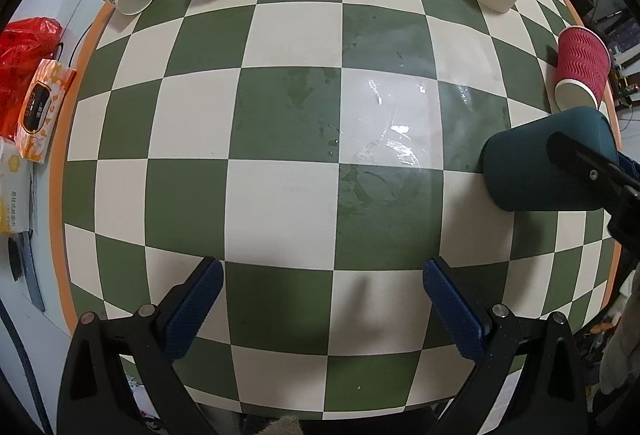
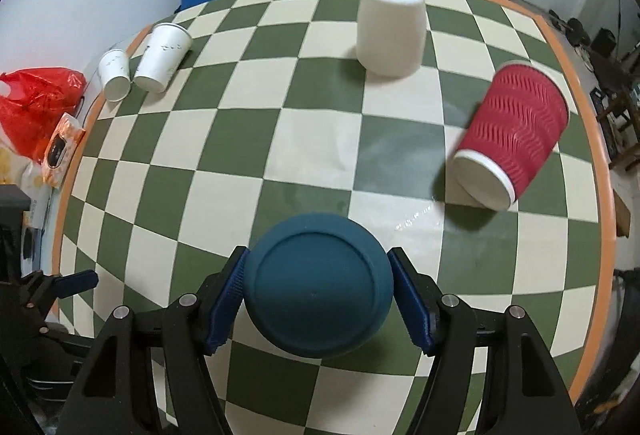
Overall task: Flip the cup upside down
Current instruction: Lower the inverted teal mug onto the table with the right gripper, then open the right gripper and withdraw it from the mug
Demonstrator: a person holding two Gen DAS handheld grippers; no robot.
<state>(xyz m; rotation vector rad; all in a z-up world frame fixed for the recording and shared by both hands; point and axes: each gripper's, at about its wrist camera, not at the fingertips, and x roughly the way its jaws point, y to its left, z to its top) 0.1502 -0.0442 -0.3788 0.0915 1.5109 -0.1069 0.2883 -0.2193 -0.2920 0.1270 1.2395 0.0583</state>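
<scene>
Now the dark teal cup [image 2: 318, 285] sits pinched between the blue pads of the right gripper [image 2: 318, 299], its flat base facing the camera, above the checkered table [image 2: 240, 155]. Nearby, a red ribbed cup [image 2: 516, 131] tilts. Meanwhile the left gripper [image 1: 320, 309] hovers spread wide, holding nothing.

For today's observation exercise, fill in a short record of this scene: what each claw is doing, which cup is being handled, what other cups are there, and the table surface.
right claw: shut on the dark teal smooth cup, base facing the camera
left claw: open, holding nothing, above the table
other cups: red ribbed paper cup, plain white cup standing upside down, two white printed paper cups
table: green and cream checkered top, wet patch near the middle
off the table: red plastic bag
</scene>
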